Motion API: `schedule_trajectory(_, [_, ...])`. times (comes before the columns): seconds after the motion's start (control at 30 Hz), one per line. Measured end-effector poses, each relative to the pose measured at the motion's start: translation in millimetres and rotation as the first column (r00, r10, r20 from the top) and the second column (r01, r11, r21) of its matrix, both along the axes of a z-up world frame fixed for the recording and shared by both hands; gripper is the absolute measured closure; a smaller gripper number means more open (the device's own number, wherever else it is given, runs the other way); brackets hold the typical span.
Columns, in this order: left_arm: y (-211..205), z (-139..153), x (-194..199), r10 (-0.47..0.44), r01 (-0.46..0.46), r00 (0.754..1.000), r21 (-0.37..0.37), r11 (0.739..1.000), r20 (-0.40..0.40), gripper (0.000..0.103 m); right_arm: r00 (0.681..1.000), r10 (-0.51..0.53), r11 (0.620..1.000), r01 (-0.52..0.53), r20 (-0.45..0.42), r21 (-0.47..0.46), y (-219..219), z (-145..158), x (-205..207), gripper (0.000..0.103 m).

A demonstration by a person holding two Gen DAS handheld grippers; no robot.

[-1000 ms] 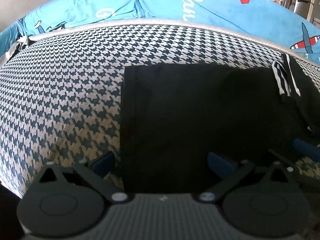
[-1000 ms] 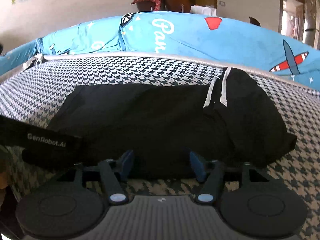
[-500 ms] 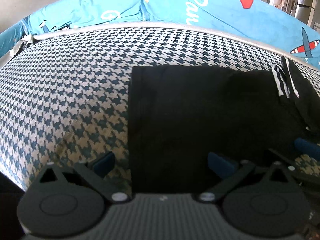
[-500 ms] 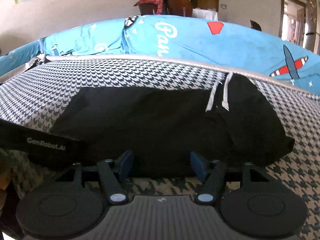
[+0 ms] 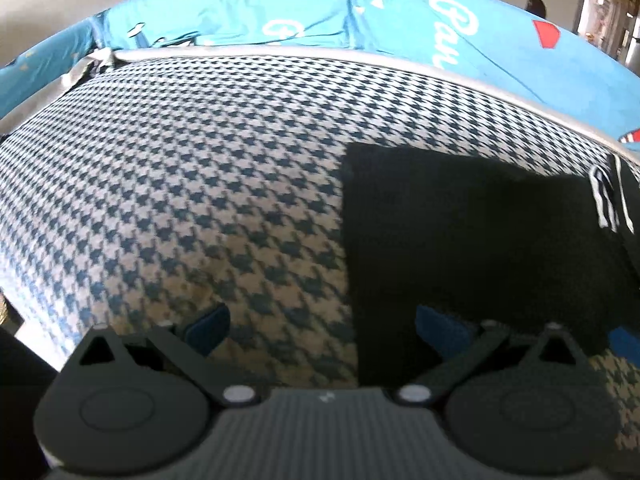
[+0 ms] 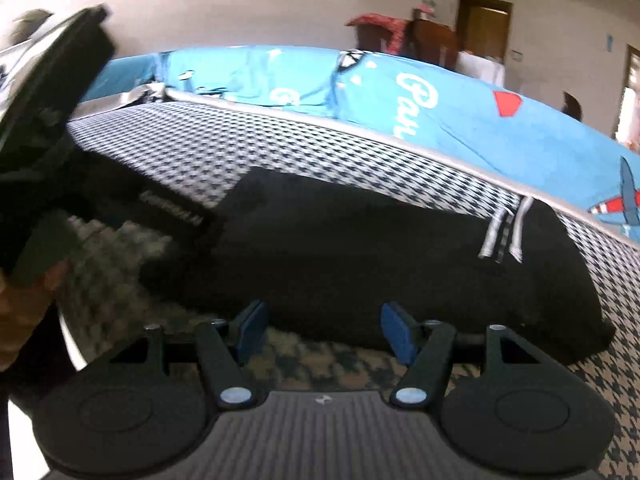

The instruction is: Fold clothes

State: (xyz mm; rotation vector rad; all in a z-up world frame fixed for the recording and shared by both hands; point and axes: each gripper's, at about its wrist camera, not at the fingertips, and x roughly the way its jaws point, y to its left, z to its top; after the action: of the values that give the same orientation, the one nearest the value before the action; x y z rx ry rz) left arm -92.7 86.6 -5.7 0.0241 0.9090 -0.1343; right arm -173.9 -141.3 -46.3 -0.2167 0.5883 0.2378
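Both grippers spread, holding nothing: left gripper (image 5: 322, 330) over houndstooth bed cover (image 5: 200, 200), right gripper (image 6: 322, 326) at the near hem. Black drawstring garment (image 6: 360, 256) lies flat at 12 o'clock, drawstrings (image 6: 502, 236) at 2. Fits mid-fold or finished; can't tell.

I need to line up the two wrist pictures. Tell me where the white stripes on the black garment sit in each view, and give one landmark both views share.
Left wrist: the white stripes sit at the far right edge, on the black garment.
Right wrist: the white stripes sit right of centre, toward the garment's right end.
Shared landmark: the white cursive lettering on the blue cover behind the houndstooth surface.
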Motion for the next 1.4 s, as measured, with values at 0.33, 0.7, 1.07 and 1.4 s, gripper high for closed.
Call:
schedule_trajectory(0.33, [14.9, 0.8, 8.3, 0.053, -0.054, 0.998, -0.04, 0.998, -0.034, 0.0, 0.993, 0.12, 0.993, -0.12, 0.008, 0.001, 22.3, -1.6, -7.9, 0.042])
schedule_trajectory(0.7, [32.9, -2.0, 20.4, 0.1, -0.118, 0.987, -0.151, 0.981, -0.123, 0.0, 0.966, 0.255, 0.965, -0.252, 0.031, -0.078, 50.9, -7.2, -11.8, 0.042])
schedule_trajectory(1.07, [30.9, -0.1, 26.0, 0.056, -0.088, 0.985, -0.197, 0.977, -0.161, 0.0, 0.953, 0.301, 0.94, -0.293, 0.025, -0.175, 72.1, -26.1, 2.3, 0.05])
schedule_trajectory(1.4, [30.8, -2.1, 41.3, -0.02, -0.042, 0.975, -0.27, 0.962, -0.221, 0.0, 0.94, 0.336, 0.927, -0.318, 0.06, -0.198, 74.7, -32.1, 19.4, 0.087])
